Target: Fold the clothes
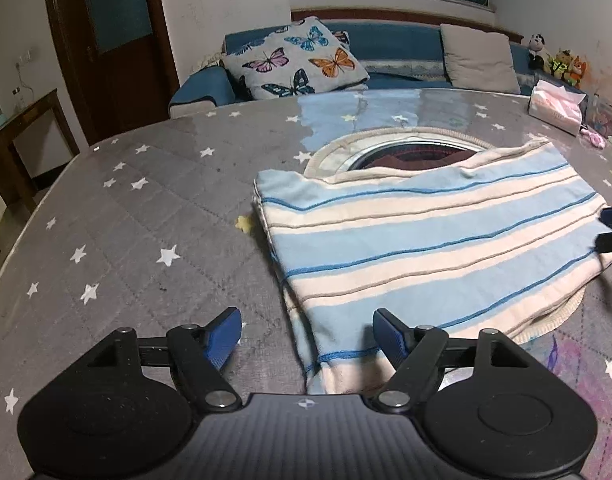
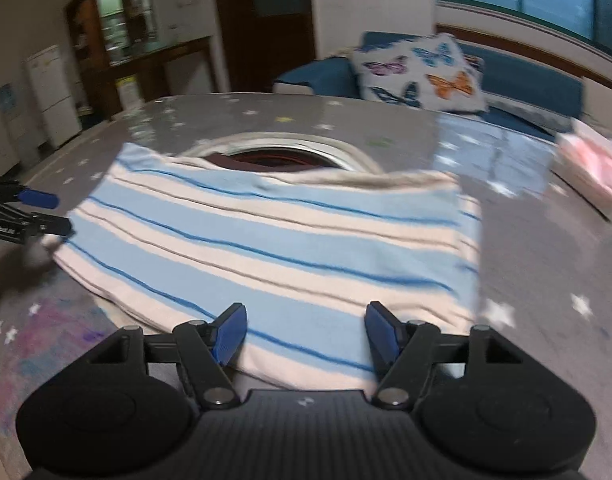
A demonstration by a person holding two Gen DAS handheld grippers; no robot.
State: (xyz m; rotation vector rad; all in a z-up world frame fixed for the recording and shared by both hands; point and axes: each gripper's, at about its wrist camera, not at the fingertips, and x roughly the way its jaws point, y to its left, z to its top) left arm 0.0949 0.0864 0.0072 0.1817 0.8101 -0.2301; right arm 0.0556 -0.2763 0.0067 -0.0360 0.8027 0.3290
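A folded knit garment (image 1: 425,240) with light blue and cream stripes lies on the round table; it also shows in the right wrist view (image 2: 274,240). Its far edge overlaps a round opening in the table's middle. My left gripper (image 1: 307,336) is open and empty, just above the garment's near left corner. My right gripper (image 2: 305,332) is open and empty over the garment's near edge. The right gripper's fingers (image 1: 611,230) show at the garment's right edge in the left wrist view. The left gripper's fingers (image 2: 34,212) show at its left edge in the right wrist view.
The table (image 1: 126,240) has a grey star-print cover under clear film. The round opening (image 1: 409,156) with a cream rim holds something dark. A pink tissue pack (image 1: 555,106) sits at the far right. A blue sofa with a butterfly pillow (image 1: 294,60) stands behind.
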